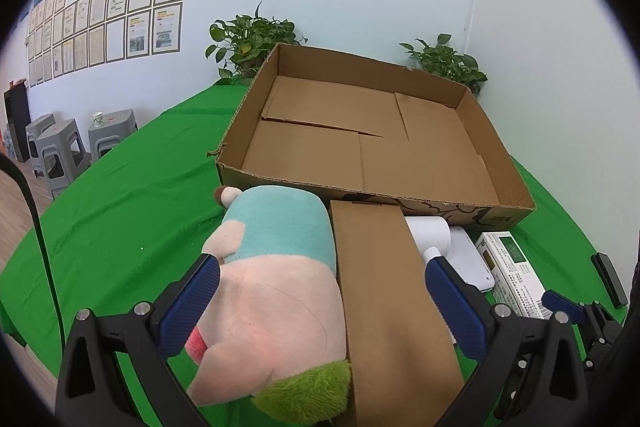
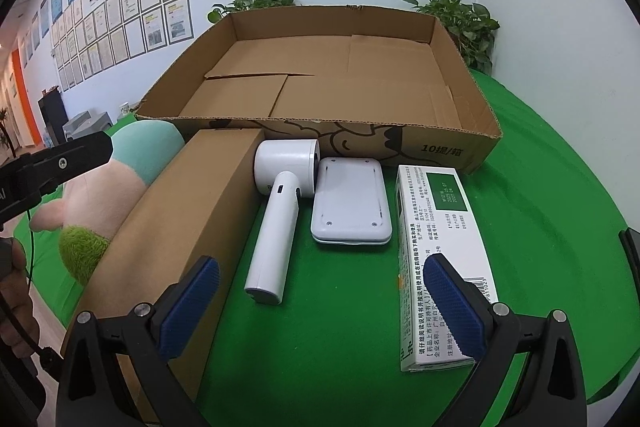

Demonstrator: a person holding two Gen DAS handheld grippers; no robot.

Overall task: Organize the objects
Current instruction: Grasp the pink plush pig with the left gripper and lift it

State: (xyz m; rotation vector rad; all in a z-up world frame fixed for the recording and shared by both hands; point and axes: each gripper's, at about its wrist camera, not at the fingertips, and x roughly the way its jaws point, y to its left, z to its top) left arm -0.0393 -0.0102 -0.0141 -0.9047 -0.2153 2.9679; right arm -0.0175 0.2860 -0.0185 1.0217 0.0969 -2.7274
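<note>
1. Tabletop [image 2: 540, 187]: green cloth, its near edge cut off by the view.
2. Tray box [image 2: 320, 131]: open, shallow, at the back; its bottom flaps lie uneven.
3. Long carton [image 2: 192, 227]: long axis runs toward the tray box; its near end is hidden under the gripper frame.
4. Plush toy [image 1: 272, 291]: lies touching the carton's left side, head end toward the tray box.
5. Left hand-held gripper [image 1: 320, 303]: released, jaws wide, straddling toy and carton.
6. Right hand-held gripper [image 2: 320, 307]: released over bare cloth.
7. Medicine box [image 2: 436, 255]: lengthwise, partly behind the right pad.
8. White dryer [image 2: 280, 211]: handle points near.
9. White case [image 2: 352, 207]: flat between dryer and medicine box.
</note>
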